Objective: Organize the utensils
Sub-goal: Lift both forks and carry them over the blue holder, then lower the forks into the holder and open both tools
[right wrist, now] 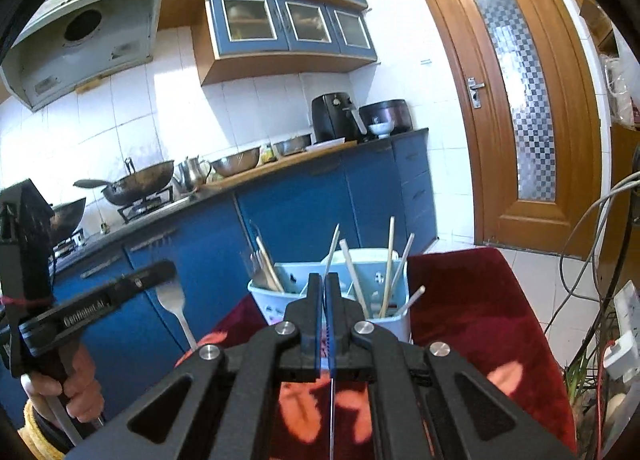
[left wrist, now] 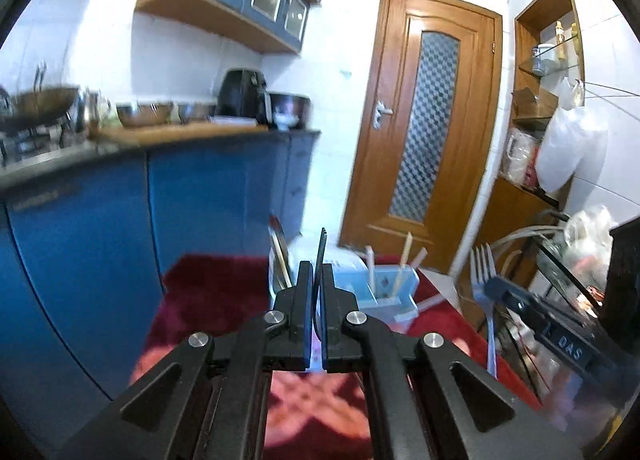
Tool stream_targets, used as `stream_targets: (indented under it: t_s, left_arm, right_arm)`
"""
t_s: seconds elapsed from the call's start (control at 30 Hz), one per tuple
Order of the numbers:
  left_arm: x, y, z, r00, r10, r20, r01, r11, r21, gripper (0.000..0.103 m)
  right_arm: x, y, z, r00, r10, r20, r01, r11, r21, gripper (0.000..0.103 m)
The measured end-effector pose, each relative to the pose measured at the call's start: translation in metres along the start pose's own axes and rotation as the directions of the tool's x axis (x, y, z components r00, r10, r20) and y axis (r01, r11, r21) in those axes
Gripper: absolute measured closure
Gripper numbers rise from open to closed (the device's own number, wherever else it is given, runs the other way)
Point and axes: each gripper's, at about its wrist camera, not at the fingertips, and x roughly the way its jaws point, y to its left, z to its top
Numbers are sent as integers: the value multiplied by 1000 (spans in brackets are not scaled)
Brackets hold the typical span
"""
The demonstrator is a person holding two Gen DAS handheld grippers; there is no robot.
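My left gripper [left wrist: 318, 266] is shut on a fork [left wrist: 321, 248] that shows edge-on, its tines pointing up. In the right wrist view the same left gripper [right wrist: 168, 266] appears at the left, a hand on its grip, with that fork's [right wrist: 172, 298] tines facing me. My right gripper [right wrist: 325, 278] is shut on a second fork [right wrist: 332, 404], seen only as a thin edge. That gripper [left wrist: 496, 286] and its fork [left wrist: 483, 268] show at the right of the left wrist view. Just beyond both stands a pale blue utensil holder [right wrist: 394, 268] [left wrist: 386, 284] with several chopsticks in it.
The holder stands on a table under a dark red patterned cloth [right wrist: 472, 300]. Blue kitchen cabinets [right wrist: 288, 212] with a wok, metal bowls and an air fryer on the counter run behind. A wooden door [right wrist: 516, 100] is at the right, with loose cables [right wrist: 580, 244] nearby.
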Motion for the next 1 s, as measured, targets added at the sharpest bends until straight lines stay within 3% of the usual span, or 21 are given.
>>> stream_targets:
  t_s: [0.23,0.6,0.77,1.0]
  left_arm:
    - [9,4,42,993,92,78,-94,995,25,103]
    - [51,15,88,981,158,115,-157,987,-17,103]
    - [75,21,95,970,204,135,-205,979,-11,103]
    - [112,21,79,965,233,123,-239,970,40,103]
  right_arm:
    - [13,-5,16,999,-11,42,11,1000,0,100]
    - [43,-15,36,994,-40,105,40,999,8,100]
    - [57,-23,41,990,-46,134,43,999,25,100]
    - [84,-29,52,982,-67,178,63,998,29,100]
